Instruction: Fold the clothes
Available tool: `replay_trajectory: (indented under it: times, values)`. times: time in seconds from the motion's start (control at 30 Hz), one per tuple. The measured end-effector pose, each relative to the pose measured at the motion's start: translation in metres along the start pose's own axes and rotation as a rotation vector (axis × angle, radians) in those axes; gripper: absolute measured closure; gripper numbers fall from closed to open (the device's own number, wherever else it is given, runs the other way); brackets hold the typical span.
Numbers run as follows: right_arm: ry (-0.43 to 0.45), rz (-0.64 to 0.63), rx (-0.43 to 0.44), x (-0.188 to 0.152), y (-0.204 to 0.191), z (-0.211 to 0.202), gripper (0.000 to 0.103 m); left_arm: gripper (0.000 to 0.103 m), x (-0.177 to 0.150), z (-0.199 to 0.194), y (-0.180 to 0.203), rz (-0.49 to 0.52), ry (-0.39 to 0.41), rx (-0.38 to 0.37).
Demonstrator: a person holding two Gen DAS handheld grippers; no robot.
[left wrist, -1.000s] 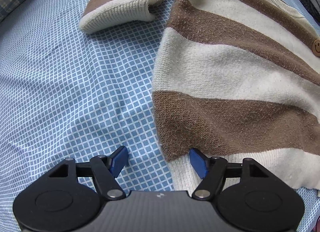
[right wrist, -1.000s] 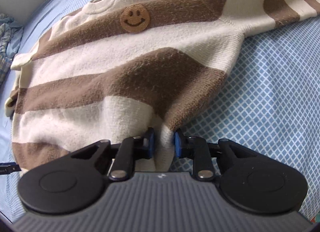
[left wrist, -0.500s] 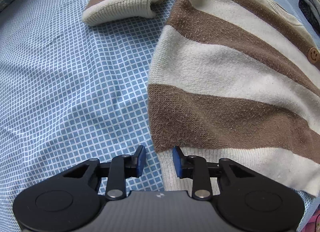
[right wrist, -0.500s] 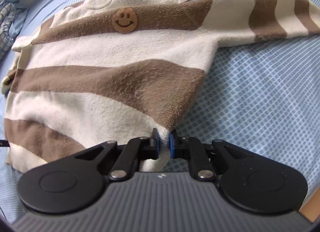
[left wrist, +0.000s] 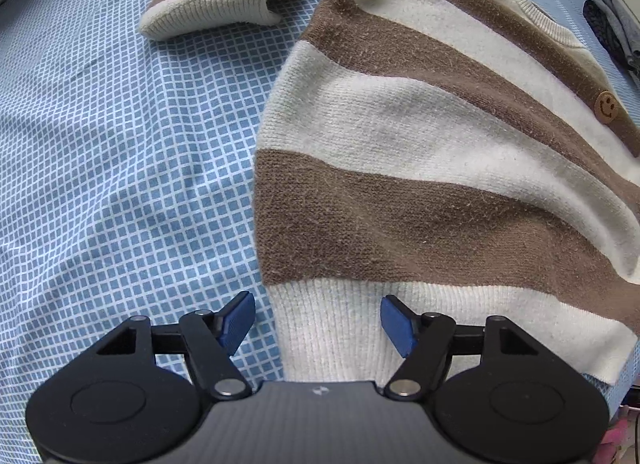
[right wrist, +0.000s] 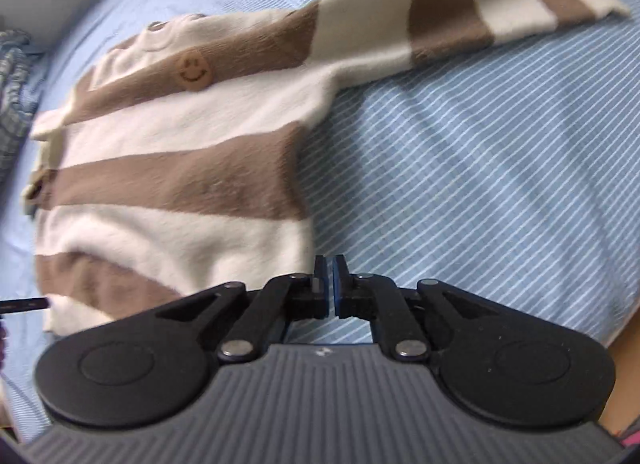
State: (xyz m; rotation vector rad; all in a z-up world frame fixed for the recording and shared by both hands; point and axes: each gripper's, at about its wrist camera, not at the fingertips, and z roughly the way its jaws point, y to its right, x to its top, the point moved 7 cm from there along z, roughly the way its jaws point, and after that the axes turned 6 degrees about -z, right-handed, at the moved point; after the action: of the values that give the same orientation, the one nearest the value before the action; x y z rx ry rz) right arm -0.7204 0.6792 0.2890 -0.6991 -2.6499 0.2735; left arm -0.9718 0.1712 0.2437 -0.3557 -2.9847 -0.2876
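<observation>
Two grippers: my left gripper (left wrist: pixel 318 318) is opening astride the sweater (left wrist: pixel 420 151) hem at 6 o'clock, so I'd bite deeper; right gripper (right wrist: pixel 331 270) is closed, empty

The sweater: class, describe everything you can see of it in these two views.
The sweater is a fuzzy knit in wide cream and brown stripes, with ribbed cream hem and cuffs and a brown smiley patch near the collar. It lies flat, front up, on the blue checked sheet. One sleeve stretches out straight; the other lies bent beside the body. The left gripper straddles the hem corner, jaws opening. The right gripper is shut, empty, beside it.
</observation>
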Motion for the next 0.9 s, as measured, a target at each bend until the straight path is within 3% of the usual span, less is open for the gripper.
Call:
replay_trajectory:
  times: [0.03, 0.1, 0.23, 0.3, 0.43, 0.53, 0.67, 0.73, 0.8, 0.83, 0.9]
  values:
    - [-0.022, 0.016, 0.075, -0.009, -0.011, 0.006, 0.096, 0.031, -0.001, 0.003, 0.003, 0.016, -0.006, 0.014]
    - [-0.066, 0.021, 0.134, -0.026, -0.031, 0.02, 0.095, 0.027, -0.002, 0.01, 0.01, 0.05, -0.017, 0.044]
    - [-0.097, -0.015, 0.111, -0.052, -0.056, 0.043, 0.094, 0.016, -0.005, 0.019, 0.02, 0.096, -0.019, 0.097]
    - [-0.086, 0.013, 0.14, -0.061, -0.063, 0.047, 0.092, 0.013, -0.006, 0.02, 0.022, 0.09, -0.016, 0.112]
    - [-0.086, 0.1, 0.165, -0.082, -0.069, 0.04, 0.051, 0.013, -0.01, 0.021, 0.027, 0.084, -0.016, 0.104]
    - [-0.05, 0.135, 0.207, -0.094, -0.078, 0.033, 0.043, 0.005, -0.013, 0.025, 0.03, 0.102, -0.022, 0.096]
    - [-0.001, 0.195, 0.141, -0.095, -0.085, 0.045, 0.042, 0.003, -0.011, 0.028, 0.031, 0.095, -0.028, 0.107]
    - [0.036, 0.158, 0.113, -0.088, -0.099, 0.055, 0.043, 0.004, -0.012, 0.027, 0.031, 0.102, -0.027, 0.106]
    - [0.048, 0.1, 0.09, -0.083, -0.117, 0.06, 0.06, 0.016, -0.013, 0.023, 0.03, 0.113, -0.016, 0.1]
    - [0.055, 0.081, 0.087, -0.082, -0.126, 0.061, 0.088, 0.021, -0.014, 0.02, 0.029, 0.112, -0.009, 0.094]
    - [0.072, 0.062, 0.109, -0.079, -0.139, 0.057, 0.088, 0.043, -0.014, 0.014, 0.026, 0.11, 0.005, 0.082]
